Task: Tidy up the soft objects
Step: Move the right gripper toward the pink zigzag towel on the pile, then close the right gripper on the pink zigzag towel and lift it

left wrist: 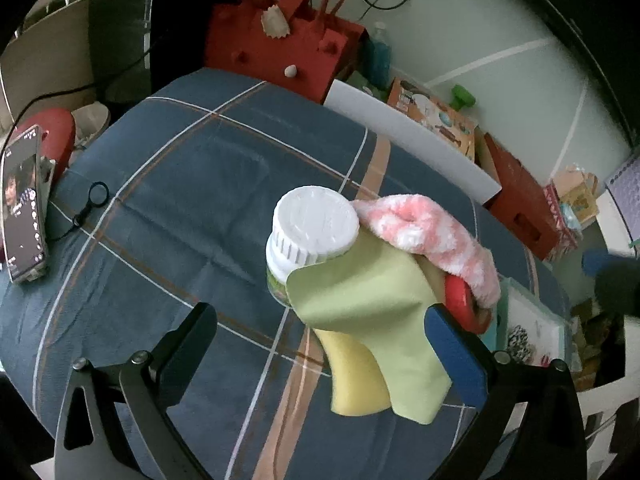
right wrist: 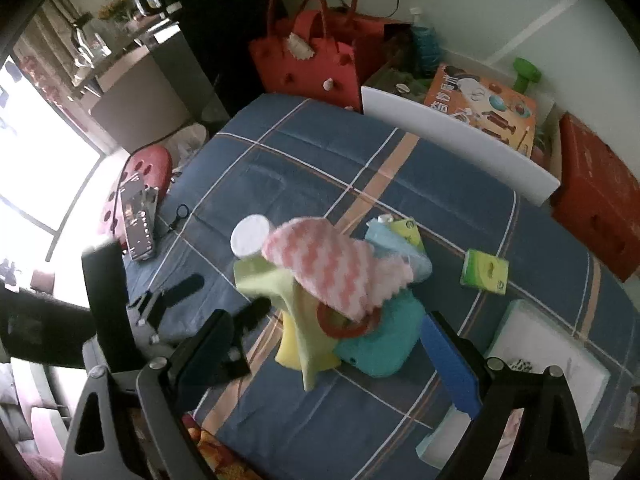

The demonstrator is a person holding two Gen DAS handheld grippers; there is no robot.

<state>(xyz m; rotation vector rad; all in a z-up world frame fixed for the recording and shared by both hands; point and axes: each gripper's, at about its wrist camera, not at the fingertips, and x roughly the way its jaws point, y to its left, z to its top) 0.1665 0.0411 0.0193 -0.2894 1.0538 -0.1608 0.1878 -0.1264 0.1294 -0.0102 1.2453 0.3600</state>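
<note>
We see one pile of soft things near the middle of the plaid-covered counter [right wrist: 360, 152]. One pink-and-white fluffy cloth [right wrist: 336, 268] lies on top, draped over one red ring [right wrist: 344, 326]. Under it sits one light green cloth [left wrist: 368, 300], hanging over one yellow sponge [left wrist: 356, 376], and on the pile's right one teal pouch [right wrist: 384, 340] rests on the counter. One pale blue cloth [right wrist: 394, 244] shows behind the pile. One jar with a white ribbed lid [left wrist: 314, 226] stands upright, touching the green cloth; what it holds we cannot tell.

One small green packet [right wrist: 485, 272] lies apart to the right. One phone [left wrist: 22, 208] leans at the left edge, with one black loop on a cord [left wrist: 94, 196] beside it.

Behind the counter stand one red felt handbag [right wrist: 308, 64], its contents hidden, and one orange picture box [right wrist: 480, 108].

Our left hand-held gripper [left wrist: 320, 344] is spread wide, its fingers either side of the sponge and green cloth, gripping nothing. Our right hand-held gripper [right wrist: 324, 356] is also spread, above the pile, holding nothing.
</note>
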